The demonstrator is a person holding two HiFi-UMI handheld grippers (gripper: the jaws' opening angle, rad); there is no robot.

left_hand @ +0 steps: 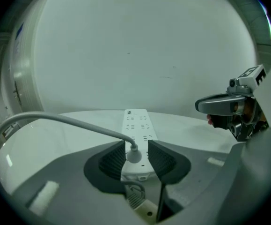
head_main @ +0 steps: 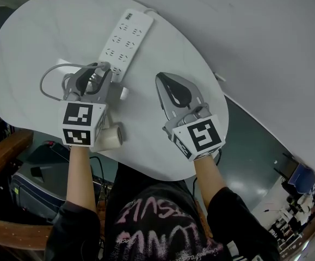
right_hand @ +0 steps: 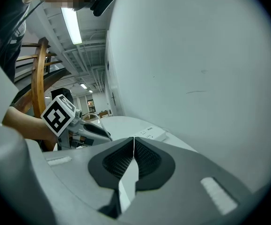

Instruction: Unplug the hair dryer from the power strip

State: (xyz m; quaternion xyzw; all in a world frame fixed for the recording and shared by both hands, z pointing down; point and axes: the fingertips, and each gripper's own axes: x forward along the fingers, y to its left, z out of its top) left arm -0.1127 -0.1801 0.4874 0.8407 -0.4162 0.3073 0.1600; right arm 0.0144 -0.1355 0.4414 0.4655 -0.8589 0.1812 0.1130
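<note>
White power strip (head_main: pixel 125 39) lies on the pale oval desk (head_main: pixel 26 48), running away from the person toward the far edge. A grey plug (left_hand: pixel 134 154) sits in a socket at the strip's near end. Its grey cable (left_hand: pixel 55 119) arcs up and away to the left, and in the head view it loops out over the desk before coming back under the left gripper (head_main: pixel 96 69).

The left gripper is at that near end of the strip. Its dark ribbed fingers (left_hand: pixel 112 161) stand apart, one on each side of the plug. A narrow gap shows on both sides, so they bracket the plug without clamping it.

The right gripper (head_main: pixel 165 80) is to the right of the strip, well apart from it, low over bare desk and pointing the same way. Its fingers (right_hand: pixel 121 161) are pressed together along a single seam with nothing between them.

Just below the left gripper's marker cube, near the desk's near edge, is a pale round thing (head_main: pixel 111 137); what it is cannot be told.
</note>
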